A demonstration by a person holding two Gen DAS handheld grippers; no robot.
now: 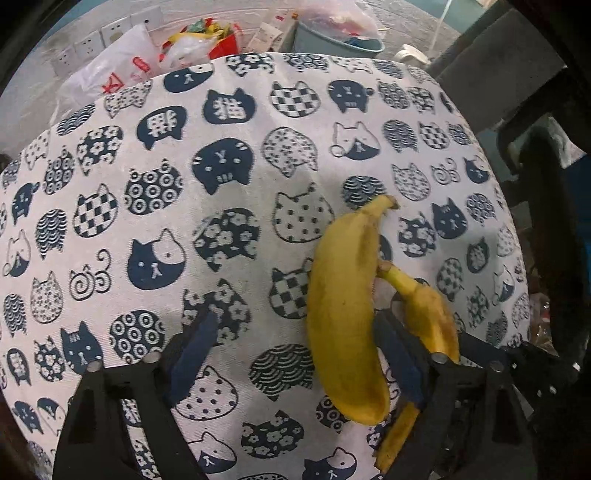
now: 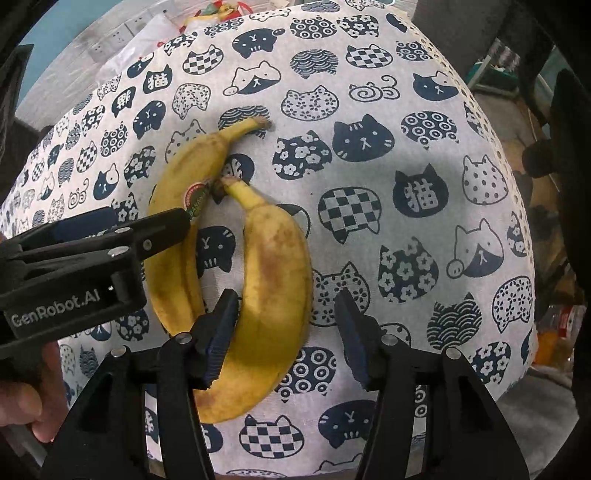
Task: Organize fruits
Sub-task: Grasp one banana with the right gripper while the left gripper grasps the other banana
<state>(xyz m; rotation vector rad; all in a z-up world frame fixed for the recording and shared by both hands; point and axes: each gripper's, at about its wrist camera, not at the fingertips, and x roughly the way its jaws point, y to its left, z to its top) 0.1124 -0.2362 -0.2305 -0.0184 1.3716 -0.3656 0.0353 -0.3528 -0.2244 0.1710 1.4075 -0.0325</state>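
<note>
A white cotton tablecloth printed with navy cat-head shapes [image 1: 236, 192] covers the whole tabletop, its cats filled with checks, flowers, waves, rings and Chinese characters. Behind its far edge a crinkled white plastic bag with red lettering [image 1: 114, 70] lies beside a red bag stuffed with yellow and green wrappers [image 1: 207, 38]. To their right stands a grey-blue round plastic bin [image 1: 340, 40] with a clear bag in it. A row of white wall sockets [image 1: 110, 31] runs along the grey wall behind
</note>
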